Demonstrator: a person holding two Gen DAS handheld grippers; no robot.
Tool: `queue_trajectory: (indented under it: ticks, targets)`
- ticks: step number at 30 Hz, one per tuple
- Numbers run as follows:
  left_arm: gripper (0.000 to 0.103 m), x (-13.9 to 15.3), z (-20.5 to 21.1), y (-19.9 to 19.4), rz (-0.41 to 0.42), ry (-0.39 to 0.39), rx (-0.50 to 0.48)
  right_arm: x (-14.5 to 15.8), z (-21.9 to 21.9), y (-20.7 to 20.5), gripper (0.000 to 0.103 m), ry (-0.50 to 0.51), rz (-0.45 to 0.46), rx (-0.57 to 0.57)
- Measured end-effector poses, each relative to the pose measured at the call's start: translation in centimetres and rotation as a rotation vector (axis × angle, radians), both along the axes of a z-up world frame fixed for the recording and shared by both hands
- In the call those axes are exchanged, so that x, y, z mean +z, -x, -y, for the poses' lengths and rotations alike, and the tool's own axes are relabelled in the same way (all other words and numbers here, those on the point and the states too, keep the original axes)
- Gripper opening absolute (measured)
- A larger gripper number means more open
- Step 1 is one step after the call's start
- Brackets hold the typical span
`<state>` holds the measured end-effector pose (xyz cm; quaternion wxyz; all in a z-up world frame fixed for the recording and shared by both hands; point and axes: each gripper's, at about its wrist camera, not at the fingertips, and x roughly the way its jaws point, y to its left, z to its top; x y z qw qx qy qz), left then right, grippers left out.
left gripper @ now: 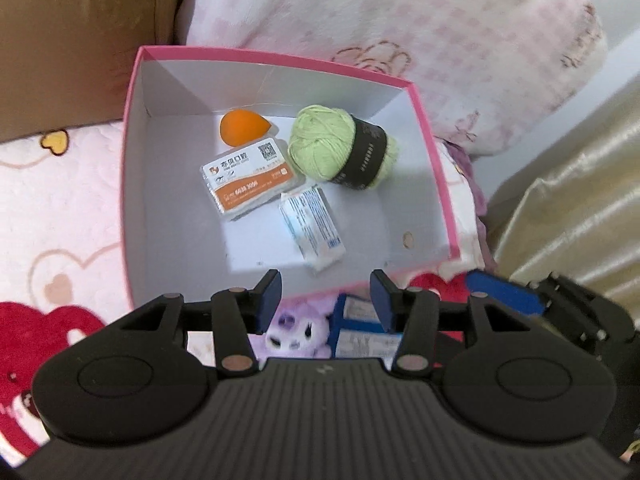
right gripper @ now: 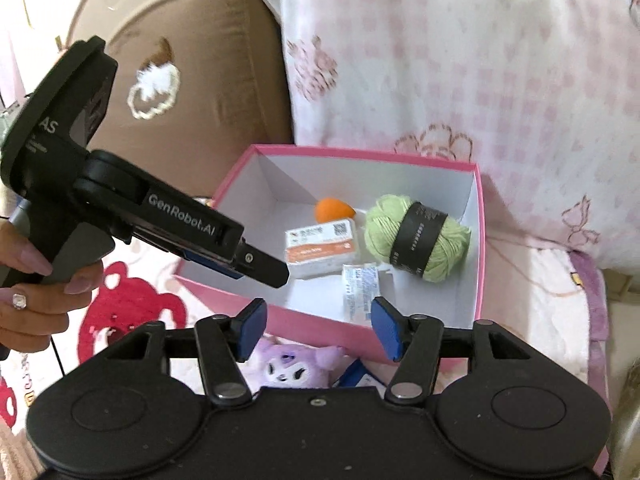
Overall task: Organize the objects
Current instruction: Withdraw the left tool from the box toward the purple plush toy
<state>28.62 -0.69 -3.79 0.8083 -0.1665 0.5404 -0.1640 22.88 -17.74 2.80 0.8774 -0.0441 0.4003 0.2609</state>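
A pink box (left gripper: 240, 88) (right gripper: 400, 172) with a white inside lies open on the bed. It holds an orange teardrop sponge (left gripper: 240, 128) (right gripper: 332, 210), a green yarn ball (left gripper: 320, 140) (right gripper: 416, 236) with a black band, an orange-and-white card case (left gripper: 250, 186) (right gripper: 320, 252) and a blue-and-white packet (left gripper: 312, 226) (right gripper: 360, 288). My left gripper (left gripper: 325, 295) (right gripper: 268, 270) hangs open over the box's near edge, nothing between its pads. My right gripper (right gripper: 318, 328) is also open and empty, just in front of the box. A purple plush toy (left gripper: 296, 328) (right gripper: 292, 364) and a blue box (left gripper: 360, 332) (right gripper: 356, 376) lie below both grippers.
A brown pillow (right gripper: 200, 80) and a pink-and-white blanket (left gripper: 400, 20) (right gripper: 460, 60) rise behind the box. The bedspread with red bears (left gripper: 48, 240) (right gripper: 120, 304) spreads to the left. Gold fabric (left gripper: 580, 200) stands at the right. A person's hand (right gripper: 32, 300) holds the left gripper's handle.
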Motion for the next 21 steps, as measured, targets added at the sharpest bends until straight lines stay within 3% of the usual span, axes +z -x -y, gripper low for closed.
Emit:
queue_trajectory:
  ticks: [3,12,21]
  targets:
    - [0.052,1.9,-0.3,2.4,0.029,-0.033,-0.026,1.5,-0.2,2.0,0.073,0.004,0.033,0.020]
    - [0.058,5.8,-0.4,7.9,0.079,-0.115,-0.098,4.9,0.1,7.7,0.074,-0.001,0.075,0.038]
    - [0.061,5.7,-0.7,12.2,0.091,-0.122,-0.122,4.9,1.0,10.9,0.077,-0.014,0.050,0.047]
